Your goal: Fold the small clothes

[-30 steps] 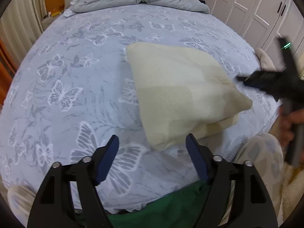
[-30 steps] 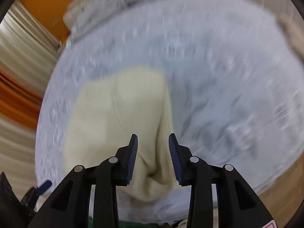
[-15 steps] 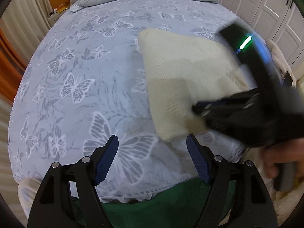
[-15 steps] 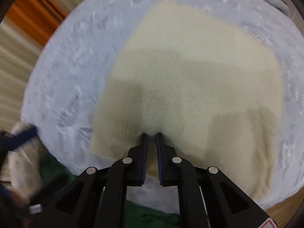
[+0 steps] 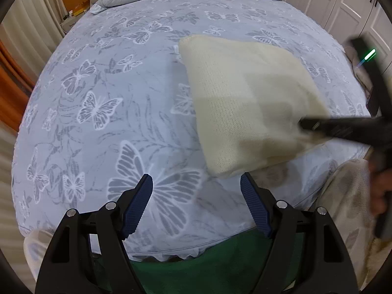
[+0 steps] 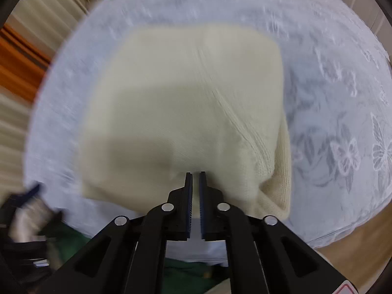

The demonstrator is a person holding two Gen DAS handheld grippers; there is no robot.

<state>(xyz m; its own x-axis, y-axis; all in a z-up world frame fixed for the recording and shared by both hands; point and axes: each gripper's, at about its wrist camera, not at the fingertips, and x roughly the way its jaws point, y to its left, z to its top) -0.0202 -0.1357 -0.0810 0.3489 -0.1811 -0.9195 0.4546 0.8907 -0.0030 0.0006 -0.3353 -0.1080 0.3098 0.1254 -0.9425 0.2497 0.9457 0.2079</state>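
In the right half of the left wrist view, the cream knit (image 5: 245, 103) lies folded into a rough square on the butterfly-print bed (image 5: 103, 112), near the bed's lower right edge. What has changed over the last second is all on my right side. A second ago the right gripper (image 6: 195, 175) stood half spread over a bunched lower edge of the knit; now its jaws are pressed together, the fingertips at the knit's near edge, low and centre in its own view. Whether any fabric is caught between the pads I cannot tell, as the tips hide the contact and the frame is smeared with motion. The knit also reads much flatter and squarer than it did then, with one ribbed fold still standing proud at its lower right.

The left gripper (image 5: 196, 193) has not shifted: it hangs spread wide and empty over bare sheet at the bottom of its view, its right pad just beside the knit's near corner, not touching.

My judgement: the fold is largely in, and I am tidying or pressing the near edge. That loose ribbed flap may spring open if left.
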